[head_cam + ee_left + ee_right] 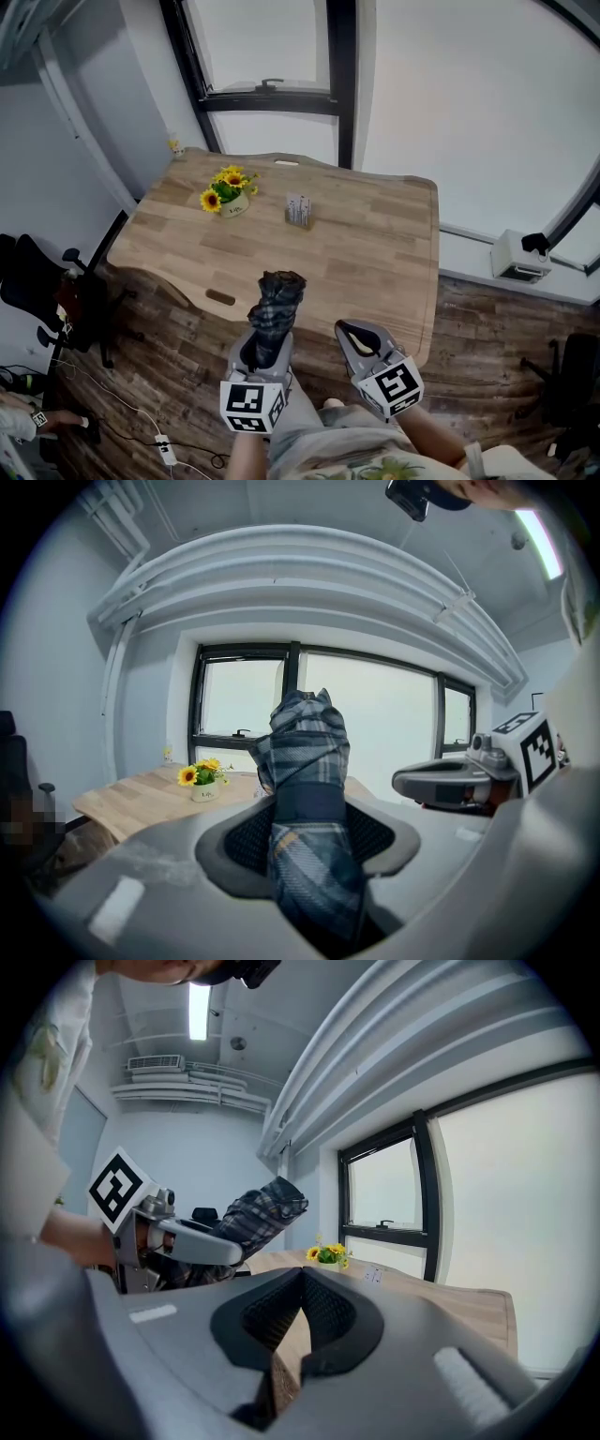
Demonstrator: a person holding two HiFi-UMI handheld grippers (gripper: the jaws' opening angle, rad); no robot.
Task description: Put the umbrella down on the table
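Note:
A folded dark plaid umbrella (pixel 277 305) sticks up and forward out of my left gripper (pixel 265 347), whose jaws are shut on its middle. In the left gripper view the umbrella (pixel 307 747) stands between the two pads (pixel 248 841) and hides the view ahead. It hangs in the air just in front of the near edge of the wooden table (pixel 375 248). My right gripper (pixel 352 331) hovers beside it on the right, its tips together with nothing between them. The right gripper view shows these closed jaws (pixel 302 1283) and the umbrella (pixel 264 1209) off to the left.
A pot of sunflowers (pixel 227 193) and a small card holder (pixel 298 211) stand on the far half of the table. A black office chair (pixel 37 281) stands left of the table. Windows lie behind it, with a white wall box (pixel 516 255) at the right.

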